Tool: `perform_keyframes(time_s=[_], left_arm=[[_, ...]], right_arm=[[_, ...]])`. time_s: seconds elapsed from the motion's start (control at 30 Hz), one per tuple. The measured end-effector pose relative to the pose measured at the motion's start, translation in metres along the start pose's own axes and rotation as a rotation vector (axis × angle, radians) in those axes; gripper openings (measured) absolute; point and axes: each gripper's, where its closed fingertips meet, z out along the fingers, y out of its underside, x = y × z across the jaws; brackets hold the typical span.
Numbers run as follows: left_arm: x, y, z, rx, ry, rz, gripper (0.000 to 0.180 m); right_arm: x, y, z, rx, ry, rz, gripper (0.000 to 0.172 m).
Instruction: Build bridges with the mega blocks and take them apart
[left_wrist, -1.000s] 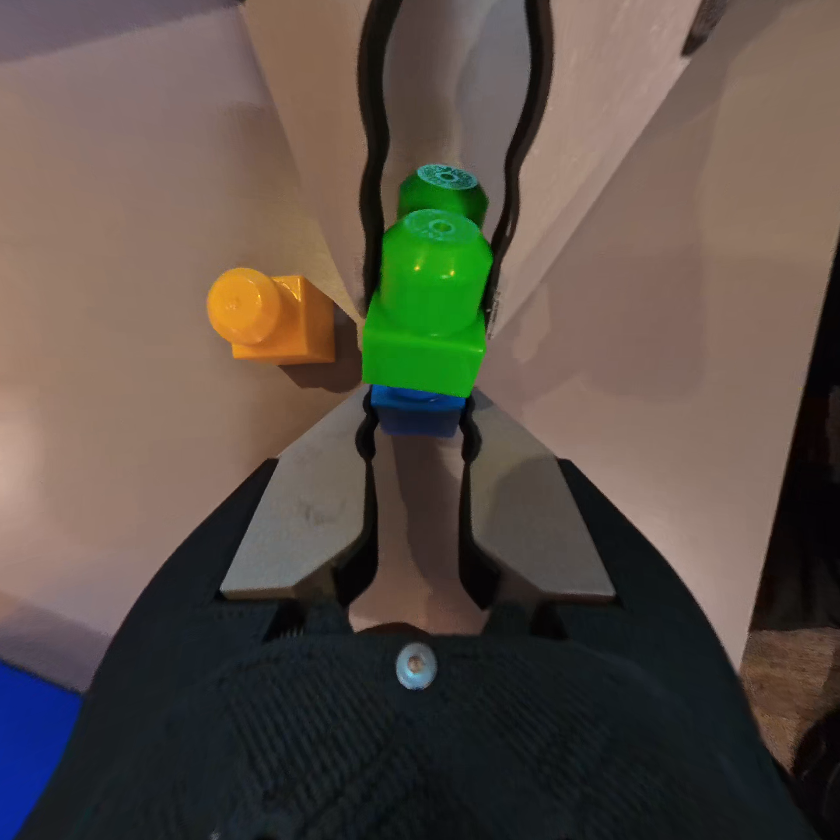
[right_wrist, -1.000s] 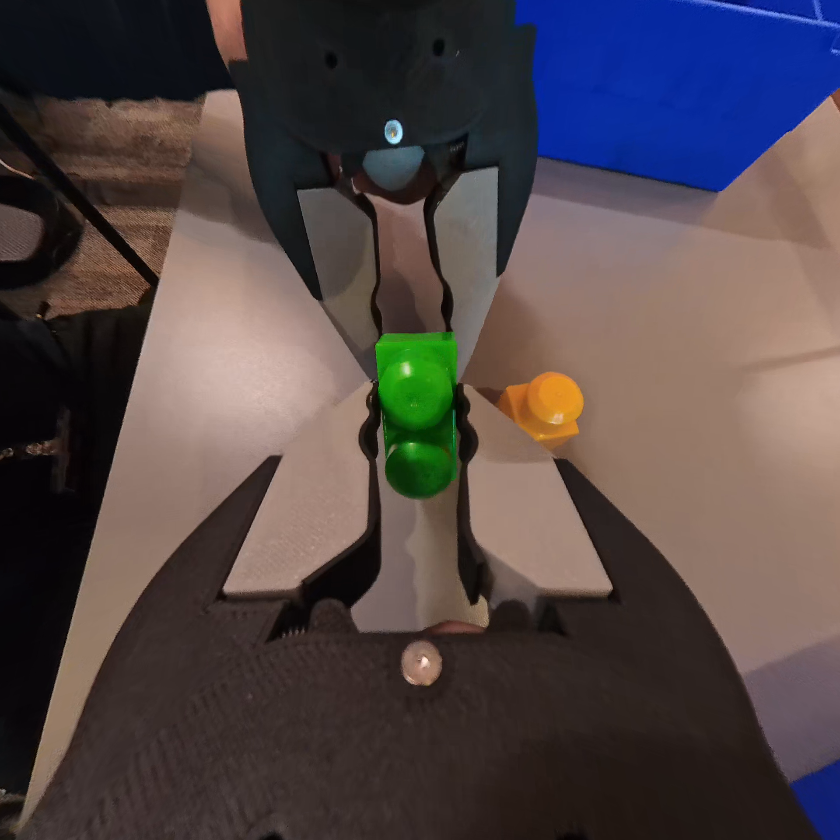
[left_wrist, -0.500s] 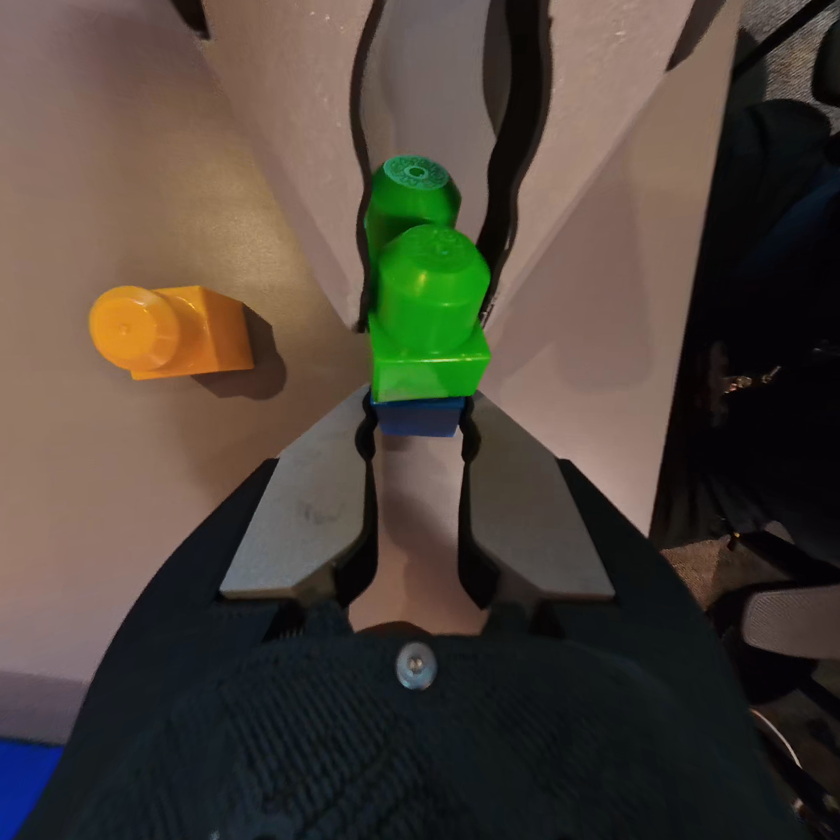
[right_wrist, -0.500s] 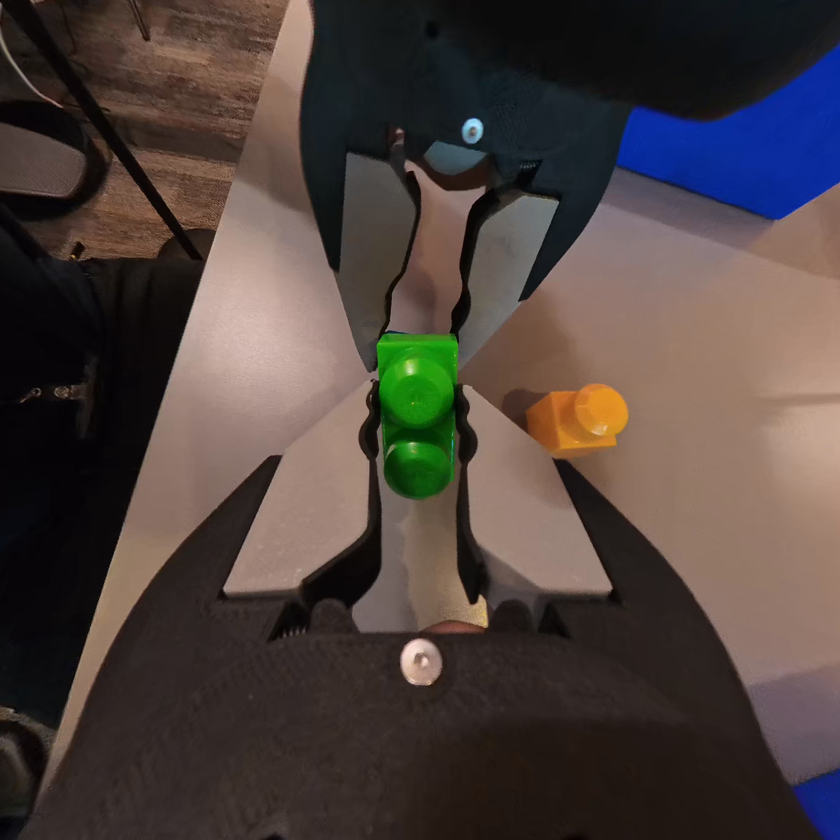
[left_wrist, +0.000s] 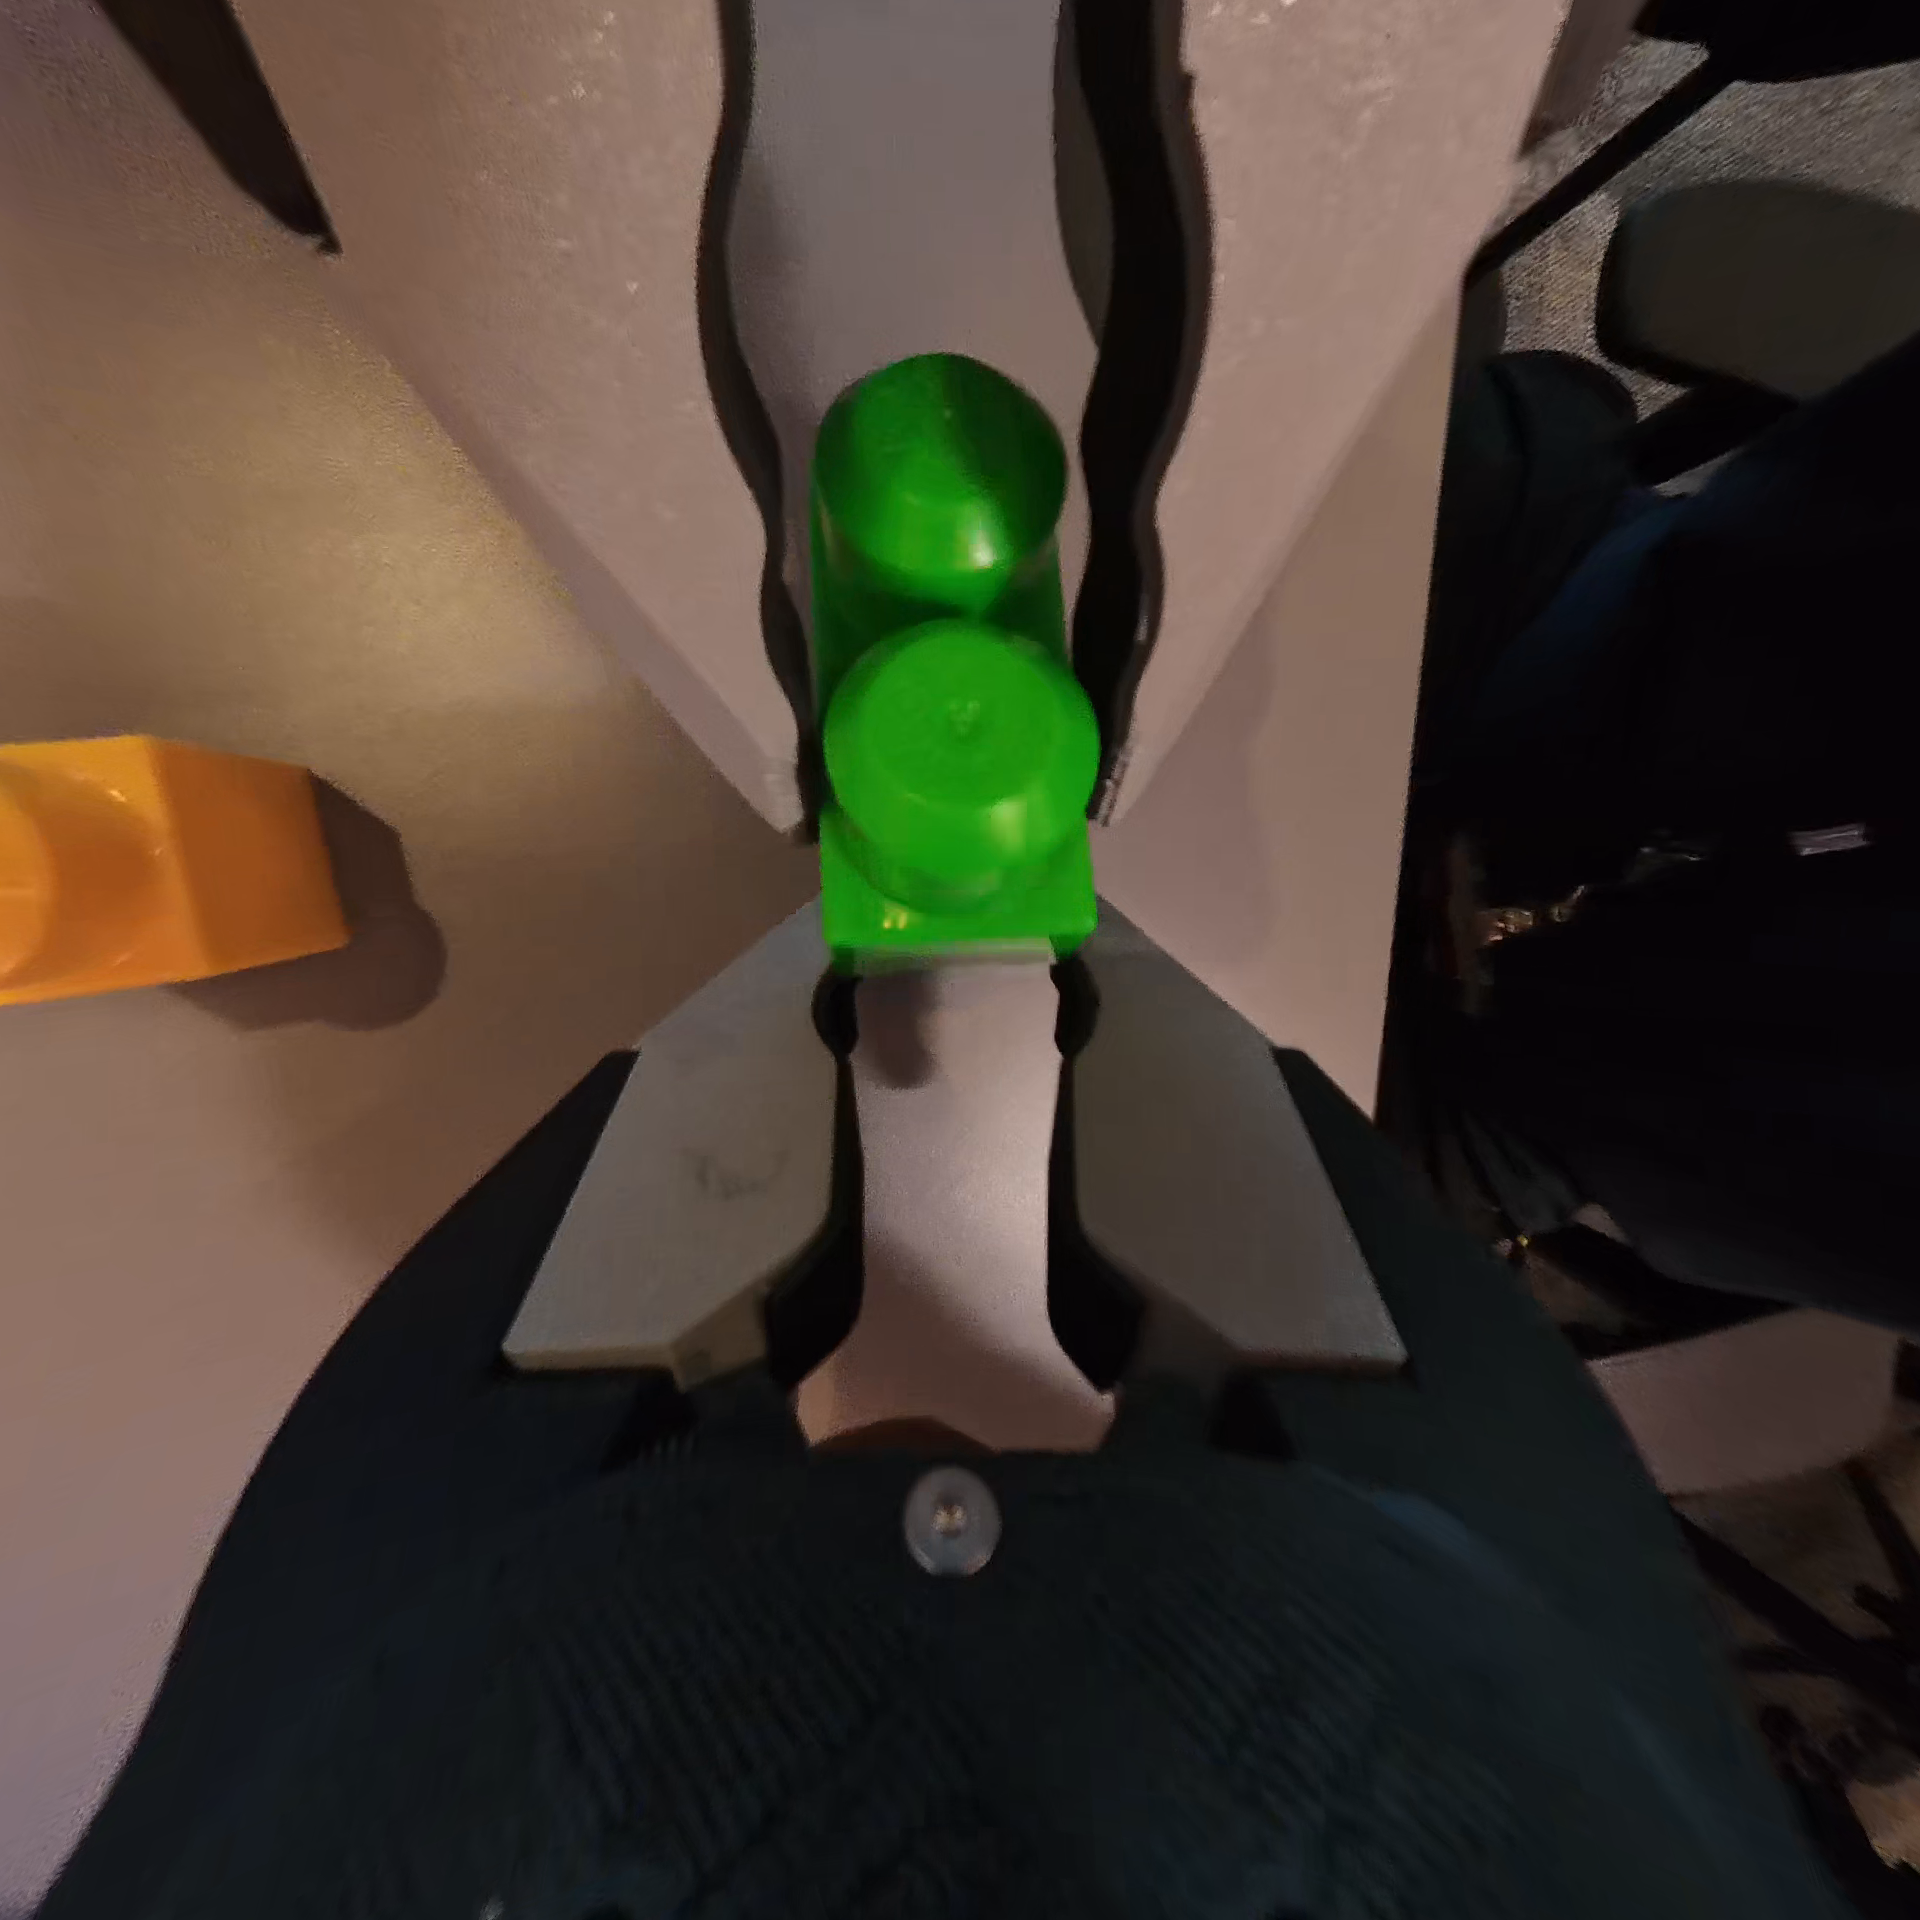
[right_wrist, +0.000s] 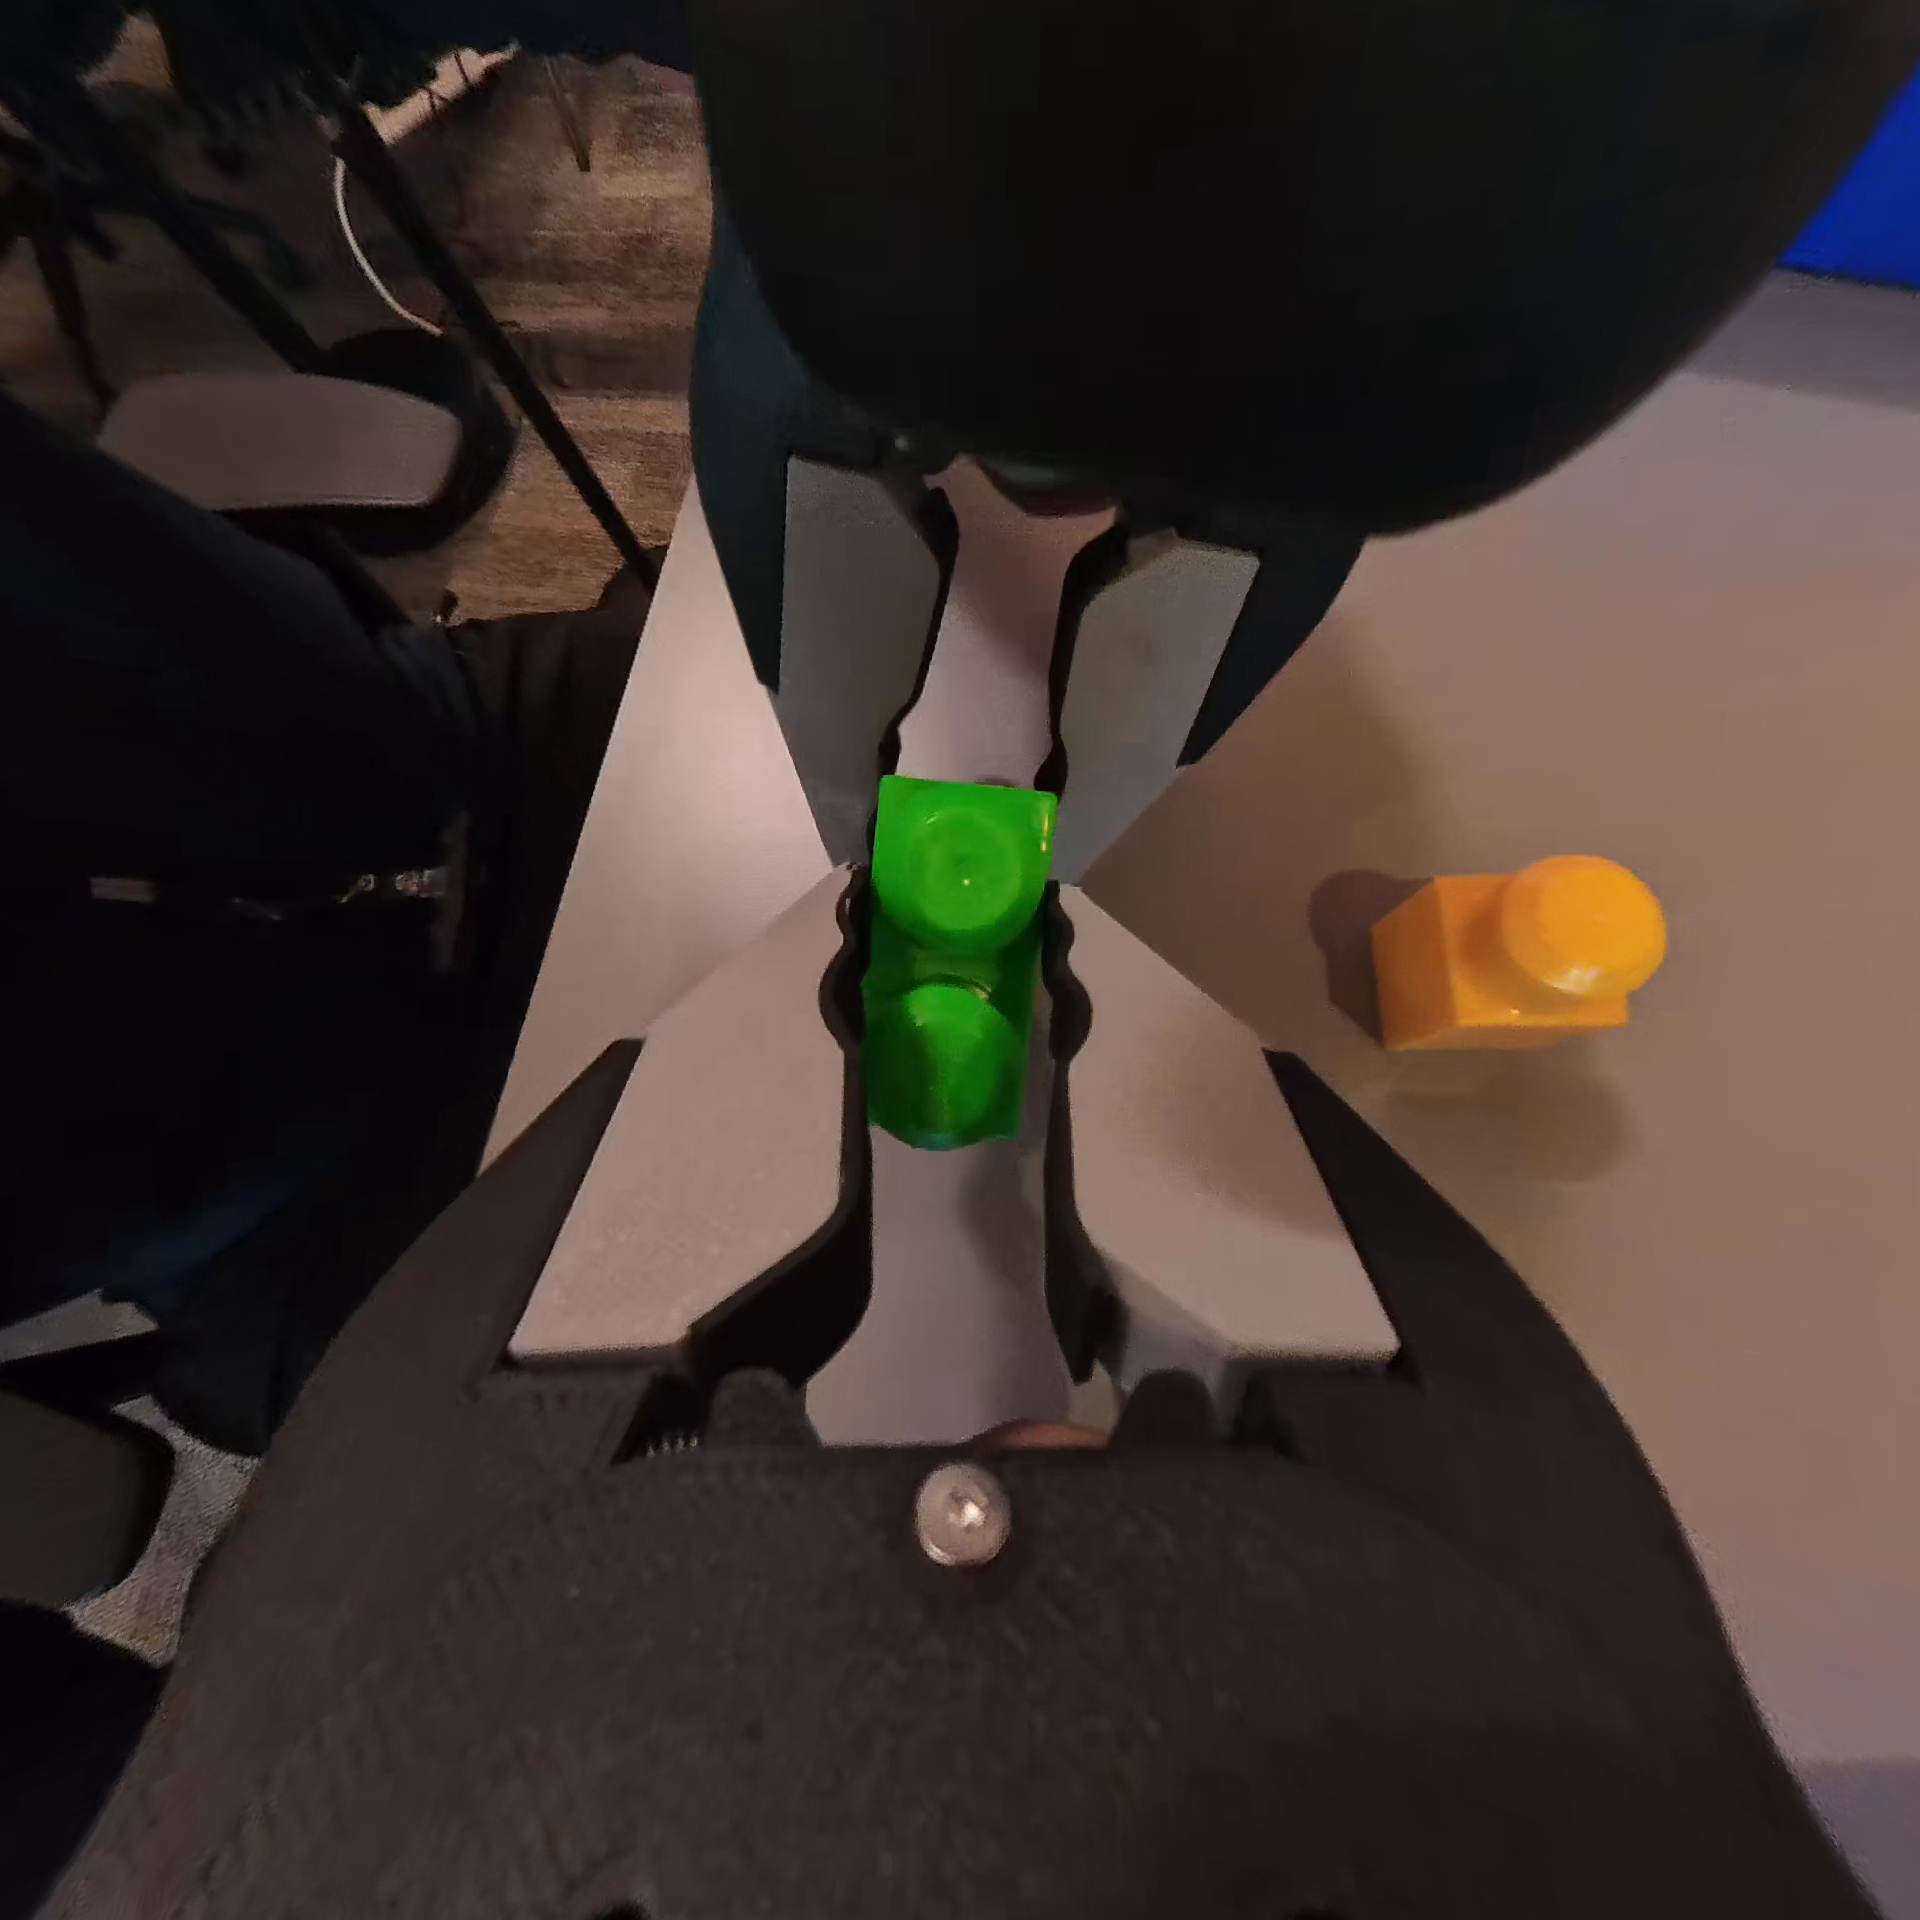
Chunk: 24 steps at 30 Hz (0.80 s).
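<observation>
Block (right_wrist: 951, 966) (green, two studs) is sitting between both grippers: right gripper (right_wrist: 951, 940) is pinching its sides, left gripper (left_wrist: 956, 966) is clamping its far end. Orange block (right_wrist: 1507, 951) is lying right of the jaws.

In the left wrist view the blue block that showed under the near end of the green block (left_wrist: 956, 821) a second ago is gone from sight, and the green studs now face the camera almost head-on instead of leaning away. The orange block (left_wrist: 156, 862) has slid from just beside the green one to the left edge of the frame, partly cut off. In the right wrist view it has drifted further right, and the opposite tool (right_wrist: 961, 821) looms larger at the top.
</observation>
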Motion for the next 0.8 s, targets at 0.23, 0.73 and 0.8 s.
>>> perform_keyframes(time_s=[0.23, 0.73, 0.8], left_arm=[[0.001, -0.001, -0.007, 0.036, 0.011, -0.021, 0.033], [-0.022, -0.051, -0.08, 0.51, -0.029, -0.09, 0.034], [-0.028, -0.048, -0.081, 0.499, -0.067, -0.086, 0.034]], right_arm=[[0.0, 0.009, -0.001, -0.046, 0.007, -0.006, 0.029], [0.027, -0.026, -0.045, 0.295, 0.049, 0.108, 0.03], [0.034, -0.027, -0.043, 0.32, 0.05, 0.155, 0.031]])
